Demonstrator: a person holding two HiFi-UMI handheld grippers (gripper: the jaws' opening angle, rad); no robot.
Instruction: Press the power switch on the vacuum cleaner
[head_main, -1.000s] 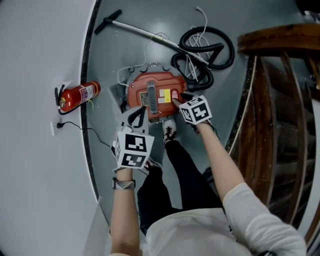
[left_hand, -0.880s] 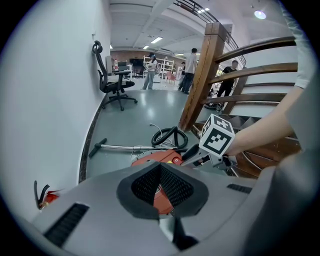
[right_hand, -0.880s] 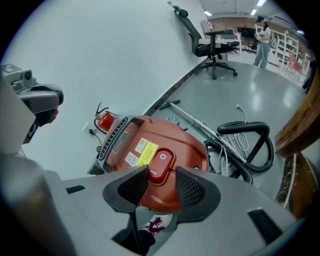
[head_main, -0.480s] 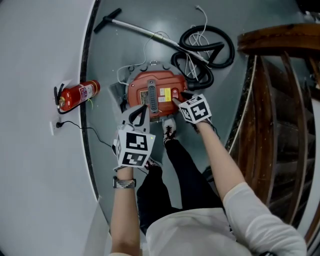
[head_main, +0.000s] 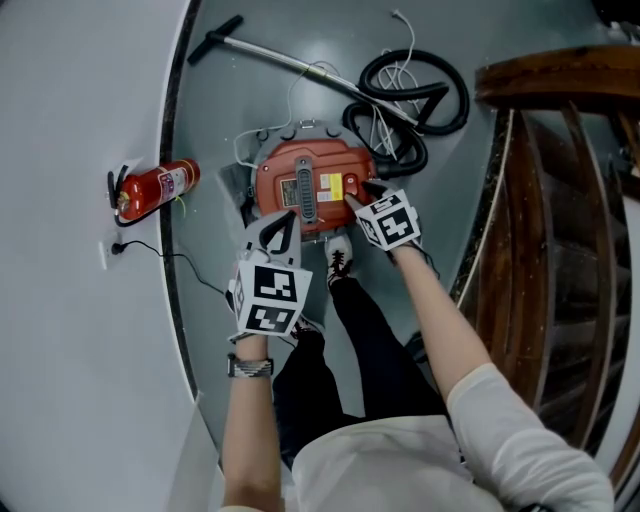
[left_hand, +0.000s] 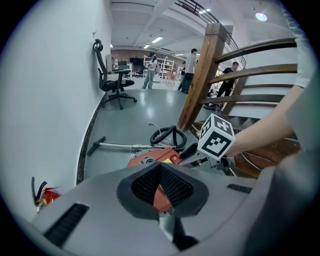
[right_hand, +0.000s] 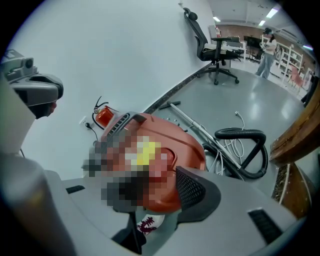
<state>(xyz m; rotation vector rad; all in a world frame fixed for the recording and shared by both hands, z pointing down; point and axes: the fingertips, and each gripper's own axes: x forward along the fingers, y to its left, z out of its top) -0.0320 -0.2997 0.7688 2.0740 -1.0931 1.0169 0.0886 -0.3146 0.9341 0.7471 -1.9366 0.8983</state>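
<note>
Progress check: vacuum cleaner (head_main: 305, 175) sits on the floor (head_main: 240, 100), not far from the edge along the wall. The right gripper (head_main: 355, 197) has its tip right on the power switch (head_main: 350, 184) at the right side of the vacuum's top. So the reach looks done, but whether the press actually registers, no idea. It carries nothing, and I can't tell how far apart its jaws are. Left gripper (head_main: 275, 232) hovers just short of the vacuum, jaws closed tip to tip, empty.
</note>
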